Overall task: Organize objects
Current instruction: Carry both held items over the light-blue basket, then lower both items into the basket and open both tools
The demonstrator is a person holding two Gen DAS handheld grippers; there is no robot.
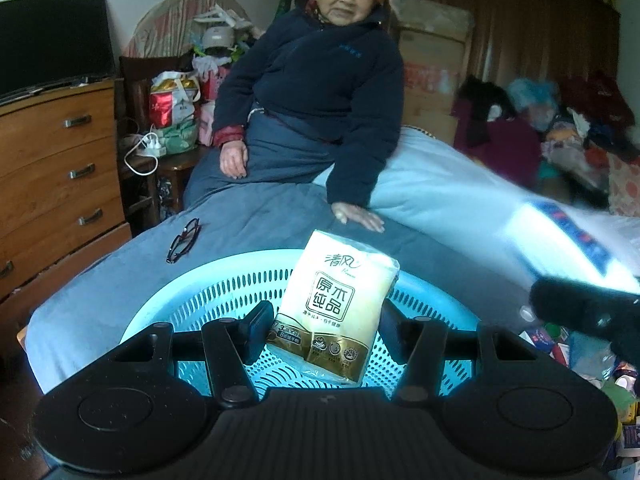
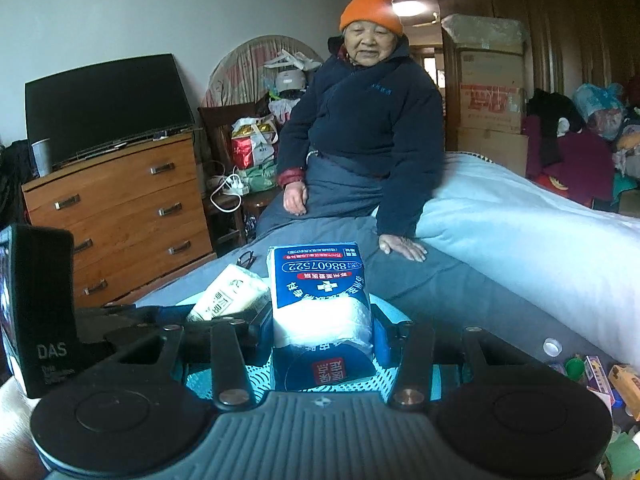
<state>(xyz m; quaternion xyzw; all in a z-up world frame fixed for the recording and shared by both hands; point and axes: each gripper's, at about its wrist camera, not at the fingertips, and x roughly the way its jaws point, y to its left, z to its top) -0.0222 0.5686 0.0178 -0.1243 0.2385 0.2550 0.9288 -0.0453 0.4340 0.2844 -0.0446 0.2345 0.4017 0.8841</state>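
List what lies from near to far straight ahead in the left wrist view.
Left hand-held gripper → cream tissue pack held between its fingers → blue basket under it → a person's hand on the grey blanket → the seated person.

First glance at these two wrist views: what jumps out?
The left gripper clamps a cream tissue pack over a light-blue perforated basket. The right gripper grips a blue-and-white tissue pack. Behind, a person in an orange hat sits on the bed.
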